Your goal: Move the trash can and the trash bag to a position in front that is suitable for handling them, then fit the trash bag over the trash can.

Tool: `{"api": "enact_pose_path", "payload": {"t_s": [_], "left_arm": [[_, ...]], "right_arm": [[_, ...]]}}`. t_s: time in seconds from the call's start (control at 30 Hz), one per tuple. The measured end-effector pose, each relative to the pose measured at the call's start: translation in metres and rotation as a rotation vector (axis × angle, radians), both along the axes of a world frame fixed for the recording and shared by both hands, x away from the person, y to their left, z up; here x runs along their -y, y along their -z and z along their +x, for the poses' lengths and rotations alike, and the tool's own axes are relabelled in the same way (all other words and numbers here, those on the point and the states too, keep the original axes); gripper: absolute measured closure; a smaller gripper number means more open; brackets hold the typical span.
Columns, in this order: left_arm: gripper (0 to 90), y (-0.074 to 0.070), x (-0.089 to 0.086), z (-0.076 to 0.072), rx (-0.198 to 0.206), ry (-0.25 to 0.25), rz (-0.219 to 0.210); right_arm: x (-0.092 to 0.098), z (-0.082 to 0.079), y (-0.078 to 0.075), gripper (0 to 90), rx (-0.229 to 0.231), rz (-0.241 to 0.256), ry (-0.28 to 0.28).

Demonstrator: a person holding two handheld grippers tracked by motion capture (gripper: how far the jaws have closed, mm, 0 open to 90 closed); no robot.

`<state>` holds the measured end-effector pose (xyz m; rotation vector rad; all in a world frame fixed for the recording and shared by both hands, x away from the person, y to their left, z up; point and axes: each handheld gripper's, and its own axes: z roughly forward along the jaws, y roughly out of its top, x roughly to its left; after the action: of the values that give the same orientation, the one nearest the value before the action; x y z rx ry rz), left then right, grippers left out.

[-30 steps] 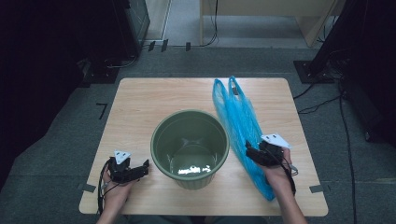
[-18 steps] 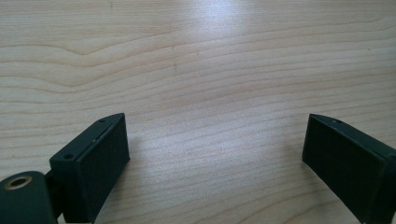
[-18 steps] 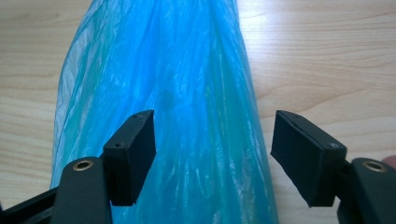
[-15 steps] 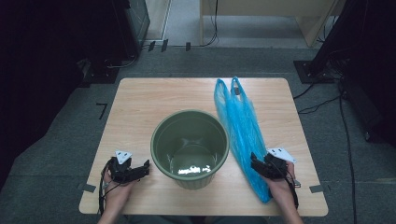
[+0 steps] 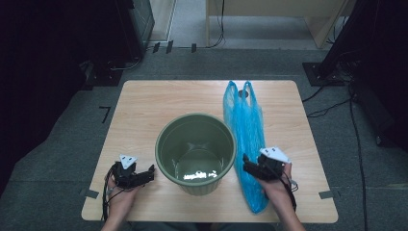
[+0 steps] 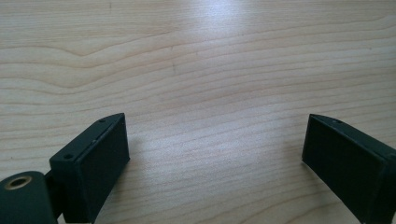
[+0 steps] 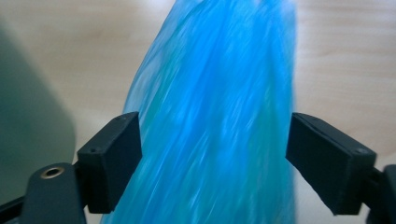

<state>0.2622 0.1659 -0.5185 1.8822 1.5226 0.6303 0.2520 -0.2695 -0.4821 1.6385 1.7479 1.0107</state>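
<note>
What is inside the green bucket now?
The green bucket looks empty: in the high view only its shiny bare bottom with light reflections is visible. Its near wall hides a small strip of the bottom.

Bag [image 5: 246, 134] lies just right of bucket [image 5: 196, 153] on table [image 5: 144, 110].

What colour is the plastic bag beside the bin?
Bright blue plastic bag, clearest in the high view.

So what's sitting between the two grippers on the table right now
The green bin stands between the left gripper and the right gripper, seen in the high view. The blue bag lies under the right one.
</note>
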Motion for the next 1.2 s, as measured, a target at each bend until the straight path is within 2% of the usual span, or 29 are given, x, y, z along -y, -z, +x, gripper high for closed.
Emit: {"api": "enact_pose_path", "payload": {"t_s": [0.07,0.1,0.13,0.17,0.2,0.23,0.27,0.37,0.43,0.67,0.7,0.73,0.77,0.87,0.97,1.1,1.13,1.17,1.2], "left_arm": [[6.7,0.000,0.000,0.000,0.000,0.002,0.000],[6.7,0.000,0.000,0.000,-0.001,0.004,0.001],[6.7,0.000,0.000,0.000,-0.001,0.004,0.001],[6.7,0.000,0.000,0.000,-0.001,0.003,0.002],[6.7,0.000,0.001,0.000,-0.001,0.001,0.003],[6.7,0.000,0.001,0.000,-0.001,0.000,0.004],[6.7,0.000,0.001,0.000,-0.001,0.000,0.004],[6.7,0.000,0.000,0.000,0.000,0.001,-0.008],[6.7,0.000,0.000,0.000,0.000,0.004,-0.007],[6.7,0.000,0.001,0.001,0.000,0.010,-0.001],[6.7,0.000,0.001,0.000,-0.001,0.011,-0.003],[6.7,0.000,0.001,0.000,-0.001,0.011,-0.003],[6.7,0.000,0.000,0.000,-0.001,0.013,-0.006],[6.7,0.000,0.000,0.000,0.000,0.014,-0.007],[6.7,0.000,0.000,0.000,0.000,0.015,-0.010],[6.7,0.000,0.000,0.000,0.000,0.015,-0.010],[6.7,0.000,0.000,0.000,0.000,0.015,-0.008],[6.7,0.000,0.001,0.000,0.000,0.015,-0.006],[6.7,0.000,0.001,0.000,0.000,0.014,-0.004]], "right_arm": [[0.007,0.016,-0.007,14.4,-0.021,0.033,0.010],[0.009,0.031,-0.009,14.5,-0.019,0.024,0.035],[0.009,0.031,-0.009,14.5,-0.019,0.024,0.035],[0.010,0.045,-0.008,14.4,-0.030,0.041,0.048],[0.010,0.045,-0.008,14.4,-0.030,0.041,0.048],[0.009,0.057,-0.002,14.2,-0.078,0.039,0.057],[0.009,0.057,-0.002,14.2,-0.078,0.039,0.057],[0.004,0.069,0.008,13.8,-0.122,-0.007,0.064],[0.000,0.073,0.015,14.0,-0.144,-0.015,0.085],[-0.013,0.070,0.024,14.2,-0.125,-0.032,0.095],[-0.017,0.068,0.028,14.1,-0.136,-0.060,0.094],[-0.017,0.068,0.028,14.1,-0.136,-0.060,0.094],[-0.019,0.065,0.032,14.1,-0.137,-0.090,0.104],[-0.020,0.061,0.034,14.1,-0.136,-0.102,0.116],[-0.021,0.050,0.039,14.0,-0.144,-0.098,0.145],[-0.019,0.041,0.036,13.9,-0.139,-0.088,0.158],[-0.019,0.039,0.033,13.9,-0.129,-0.070,0.148],[-0.017,0.037,0.024,13.6,-0.092,-0.061,0.127],[-0.017,0.037,0.024,13.6,-0.092,-0.061,0.127]]}}
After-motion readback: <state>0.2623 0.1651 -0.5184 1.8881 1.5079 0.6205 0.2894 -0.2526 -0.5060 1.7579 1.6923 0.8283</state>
